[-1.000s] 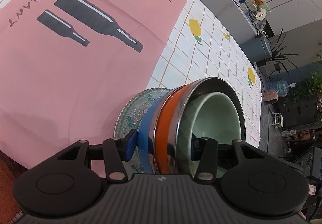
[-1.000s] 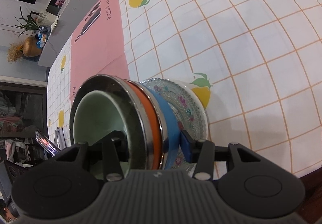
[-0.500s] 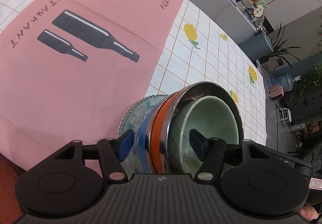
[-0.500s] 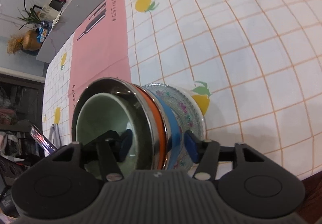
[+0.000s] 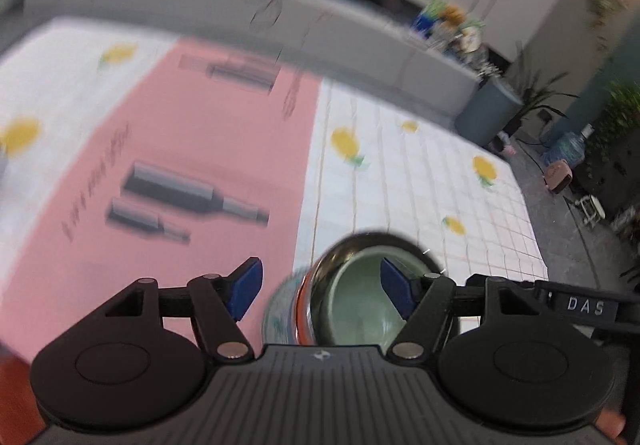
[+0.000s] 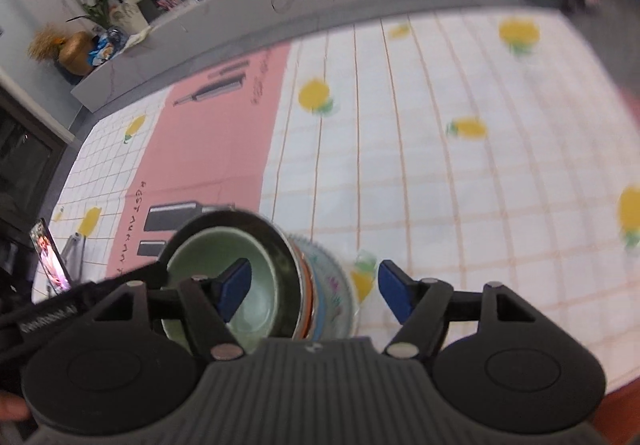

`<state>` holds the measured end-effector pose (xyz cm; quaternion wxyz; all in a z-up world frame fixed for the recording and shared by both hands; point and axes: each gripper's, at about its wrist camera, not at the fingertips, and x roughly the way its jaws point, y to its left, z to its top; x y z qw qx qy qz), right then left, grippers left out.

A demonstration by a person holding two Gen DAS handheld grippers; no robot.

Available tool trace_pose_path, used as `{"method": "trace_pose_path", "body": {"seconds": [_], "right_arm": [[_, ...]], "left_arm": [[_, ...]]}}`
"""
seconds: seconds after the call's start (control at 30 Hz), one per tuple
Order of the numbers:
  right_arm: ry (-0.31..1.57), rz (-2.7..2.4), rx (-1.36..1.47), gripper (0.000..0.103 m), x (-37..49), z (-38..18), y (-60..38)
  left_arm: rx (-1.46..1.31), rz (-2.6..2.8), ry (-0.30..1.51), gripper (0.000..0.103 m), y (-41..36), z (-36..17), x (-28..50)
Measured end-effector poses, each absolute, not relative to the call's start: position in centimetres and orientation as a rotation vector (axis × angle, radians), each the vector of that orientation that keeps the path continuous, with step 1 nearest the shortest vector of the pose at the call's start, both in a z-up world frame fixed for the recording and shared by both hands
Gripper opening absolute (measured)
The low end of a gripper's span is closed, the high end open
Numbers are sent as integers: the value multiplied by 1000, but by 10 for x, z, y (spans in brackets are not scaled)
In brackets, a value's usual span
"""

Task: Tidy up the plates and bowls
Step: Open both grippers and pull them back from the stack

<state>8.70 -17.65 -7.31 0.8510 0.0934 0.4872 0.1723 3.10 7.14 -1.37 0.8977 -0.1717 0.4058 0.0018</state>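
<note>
Green bowl (image 5: 360,305): one, topping one nested stack | left claw (image 5: 320,287); right claw (image 6: 314,291): two, just widened, empty

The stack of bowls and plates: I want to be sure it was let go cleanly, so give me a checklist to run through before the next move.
1. Left gripper off the stack: ok, its fingers have just been opening and press on nothing.
2. Right gripper off the stack: ok, just opened too, fingers clear.
3. Green bowl nested in the metal bowl: ok.
4. Stack resting on the tablecloth: ok.
5. Stack sitting level: cannot tell, both views are blurred.
6. Space beside the stack: ok, bare cloth on the pink mat side.
</note>
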Motion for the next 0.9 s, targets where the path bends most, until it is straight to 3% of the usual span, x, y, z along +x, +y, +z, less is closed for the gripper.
{"method": "trace_pose_path", "body": {"seconds": [0.23, 0.4, 0.57, 0.73, 0.77, 0.9], "right_arm": [[826, 373, 72, 76, 65, -18, -194], [725, 375, 10, 85, 38, 5, -205], [657, 380, -66, 86, 3, 5, -215], [618, 393, -59, 96, -30, -3, -225], [623, 385, -43, 100, -36, -6, -226], [649, 353, 13, 100, -50, -14, -225]], "left_arm": [[-166, -140, 701, 77, 47, 32, 14], [-3, -181, 599, 77, 21, 52, -10], [22, -208, 543, 77, 10, 57, -29], [81, -190, 467, 82, -2, 48, -49], [96, -190, 468, 83, -5, 44, -52], [100, -172, 536, 86, -11, 27, -58]]}}
